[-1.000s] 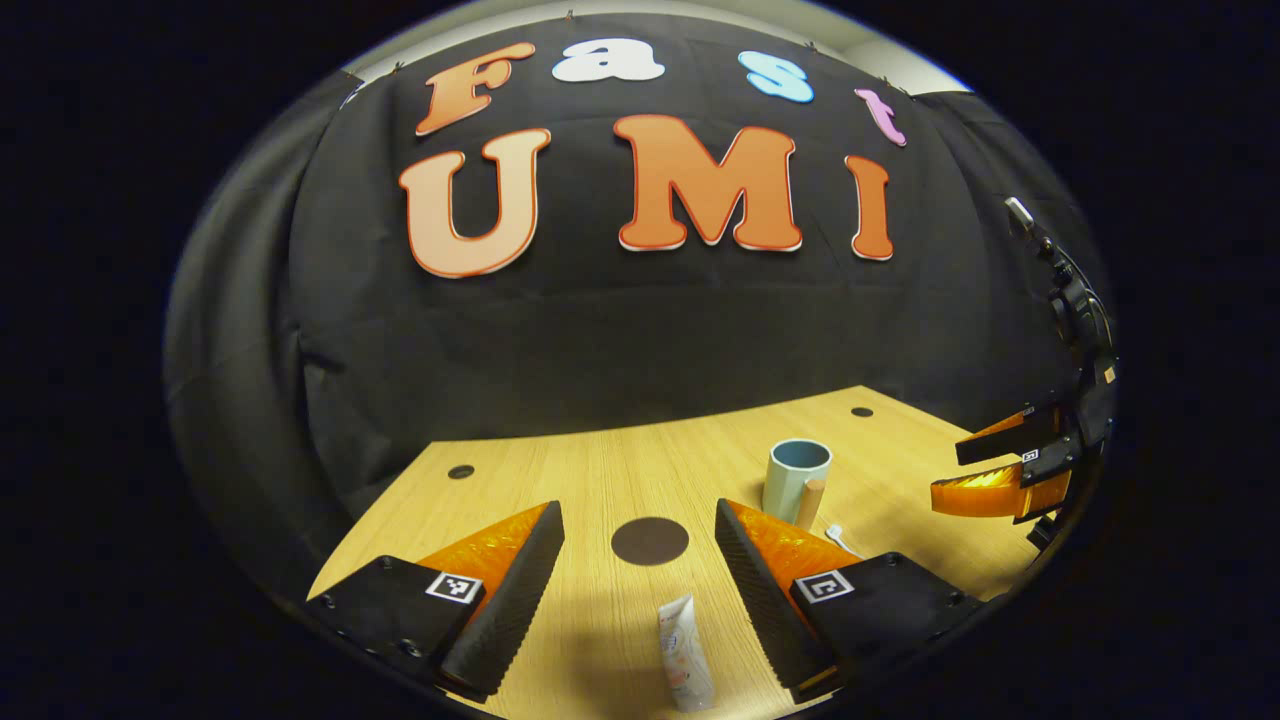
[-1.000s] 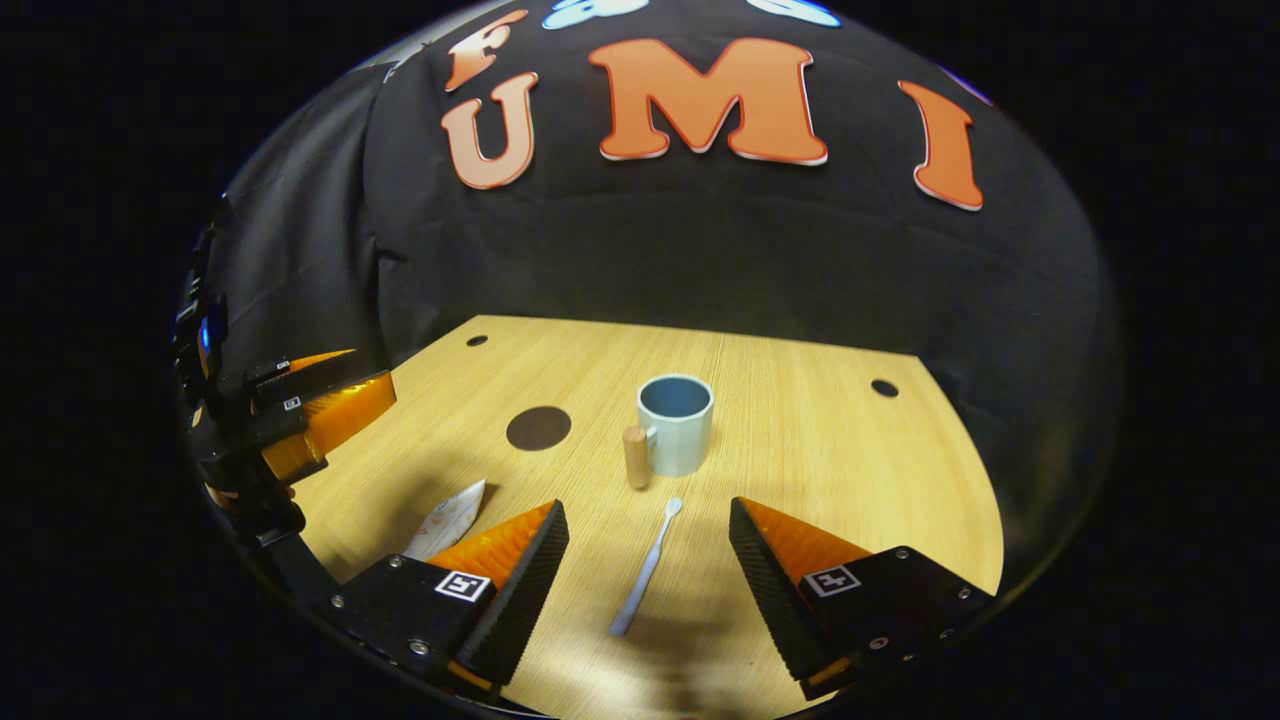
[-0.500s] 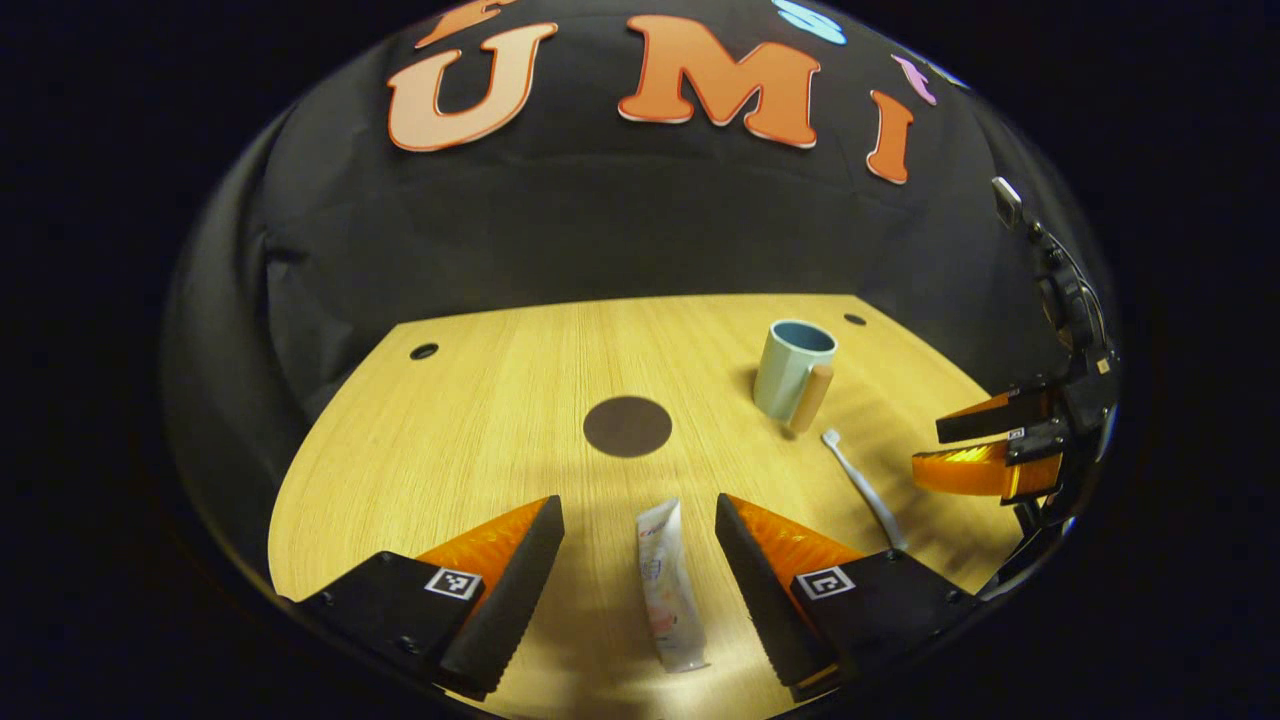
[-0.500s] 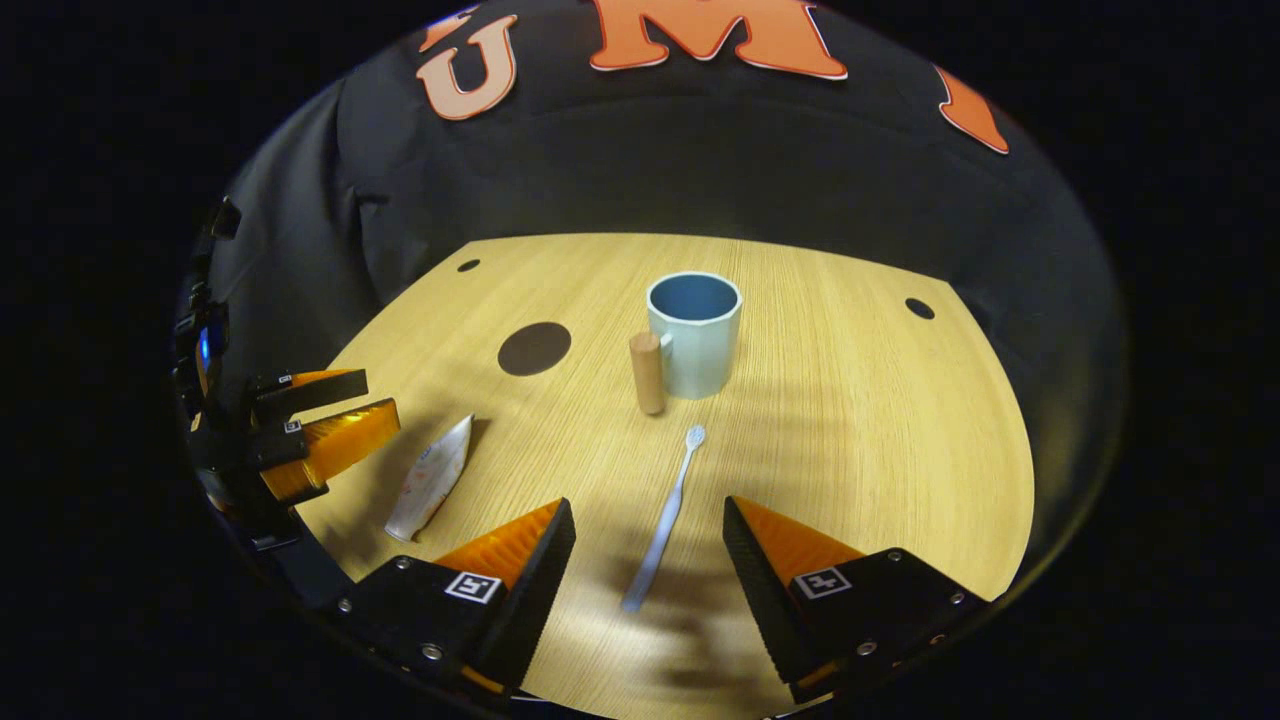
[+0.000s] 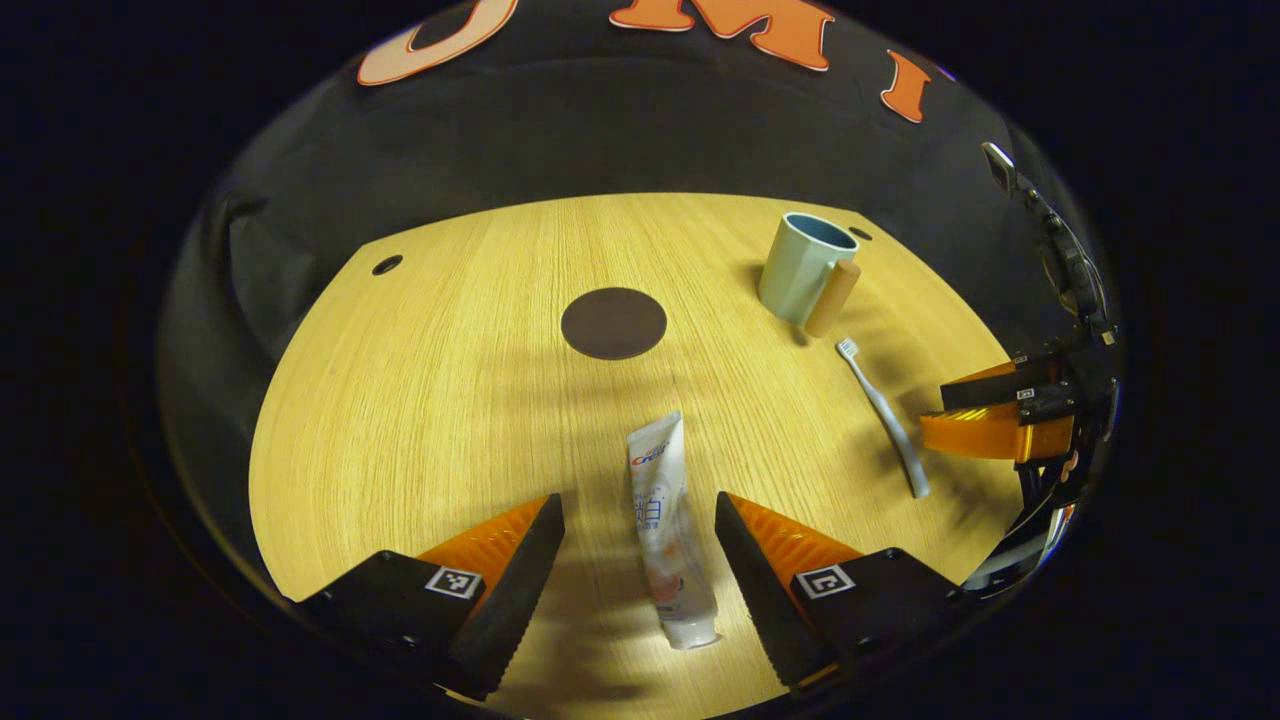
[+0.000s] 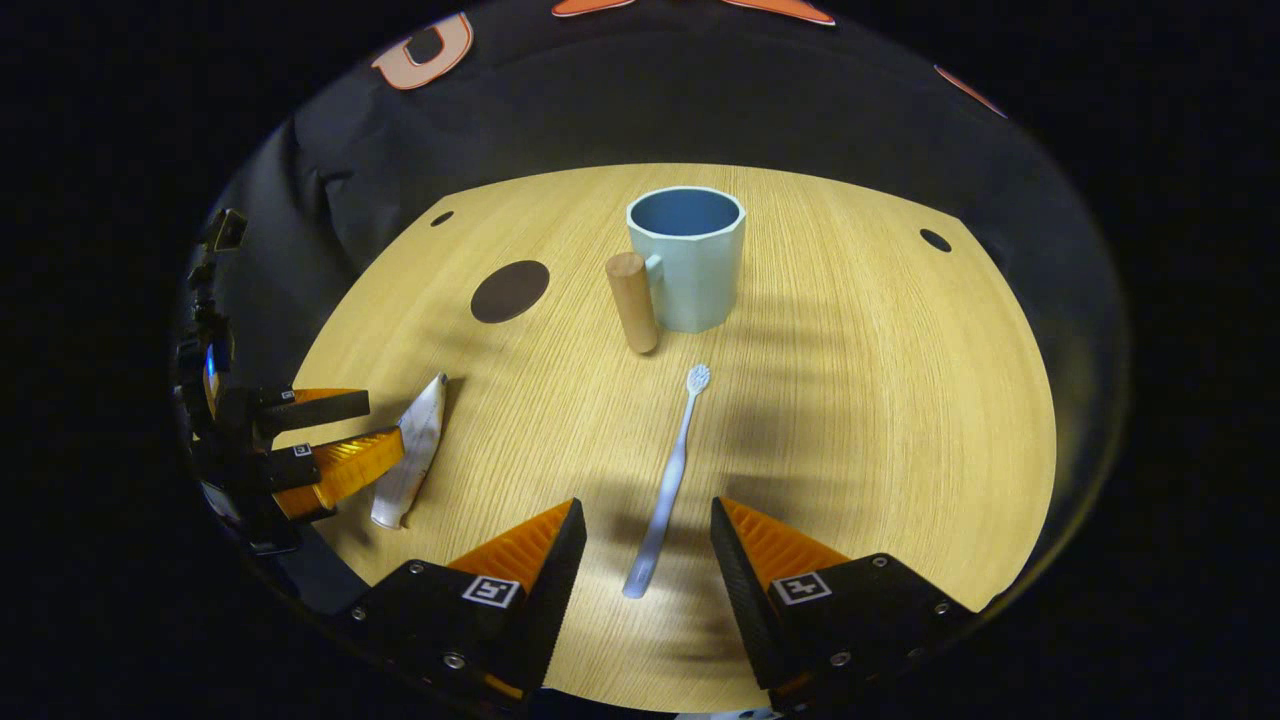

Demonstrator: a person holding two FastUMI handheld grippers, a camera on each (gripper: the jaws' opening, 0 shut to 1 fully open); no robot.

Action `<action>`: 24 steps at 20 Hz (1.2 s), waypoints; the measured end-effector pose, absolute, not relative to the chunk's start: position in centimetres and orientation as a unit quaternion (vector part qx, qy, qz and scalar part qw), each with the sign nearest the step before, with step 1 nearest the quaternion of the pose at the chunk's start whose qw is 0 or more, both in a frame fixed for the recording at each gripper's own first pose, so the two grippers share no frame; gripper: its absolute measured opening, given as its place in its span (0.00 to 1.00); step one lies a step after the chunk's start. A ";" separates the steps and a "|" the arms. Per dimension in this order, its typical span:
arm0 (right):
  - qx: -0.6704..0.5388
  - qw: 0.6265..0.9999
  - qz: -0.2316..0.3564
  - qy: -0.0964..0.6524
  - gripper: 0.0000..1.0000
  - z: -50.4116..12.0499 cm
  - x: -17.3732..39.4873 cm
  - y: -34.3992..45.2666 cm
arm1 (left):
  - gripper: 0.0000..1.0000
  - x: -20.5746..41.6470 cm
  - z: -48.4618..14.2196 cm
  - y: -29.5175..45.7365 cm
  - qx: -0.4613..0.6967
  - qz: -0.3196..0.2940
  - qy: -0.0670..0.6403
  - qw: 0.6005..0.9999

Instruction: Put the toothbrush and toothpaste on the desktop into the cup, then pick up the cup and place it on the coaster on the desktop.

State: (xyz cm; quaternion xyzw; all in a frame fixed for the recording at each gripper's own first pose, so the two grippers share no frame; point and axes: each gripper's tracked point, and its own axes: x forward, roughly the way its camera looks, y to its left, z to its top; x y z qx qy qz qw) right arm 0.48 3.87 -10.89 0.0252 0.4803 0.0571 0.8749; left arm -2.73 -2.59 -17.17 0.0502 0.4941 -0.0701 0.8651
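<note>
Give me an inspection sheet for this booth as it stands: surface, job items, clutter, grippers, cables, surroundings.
Surface: light wooden desktop with small dark holes near its far corners.
Cup: pale blue cup upright, nothing seen inside, wooden handle toward the grippers.
Coaster: dark round coaster bare, apart from the cup.
Toothpaste: toothpaste lies flat between the open fingers of the left gripper, untouched.
Toothbrush: toothbrush lies flat, head toward the cup, handle end between the open fingers of the right gripper, untouched.
Clutter: nothing seen.
Cables: nothing seen on the desktop.
Surroundings: black cloth wall behind the desktop.
</note>
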 end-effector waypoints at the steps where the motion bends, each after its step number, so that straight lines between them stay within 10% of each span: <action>1: 0.026 0.872 0.051 0.486 0.76 -11.0 0.8 3.7 | 0.96 -3.0 -17.9 -2.9 0.044 -0.069 0.512 0.855; 6: 0.054 0.856 0.047 0.512 0.63 -12.2 1.0 4.6 | 0.79 -4.3 -19.1 -4.8 -0.007 -0.054 0.565 0.824; 14: 0.053 0.843 0.048 0.533 0.58 -13.3 2.0 5.2 | 0.21 -3.8 -19.8 -5.1 -0.039 -0.038 0.581 0.812; 24: 0.038 0.836 -0.001 0.547 0.18 -16.4 4.3 3.4 | 0.18 -4.3 -19.4 -5.8 -0.063 -0.046 0.553 0.830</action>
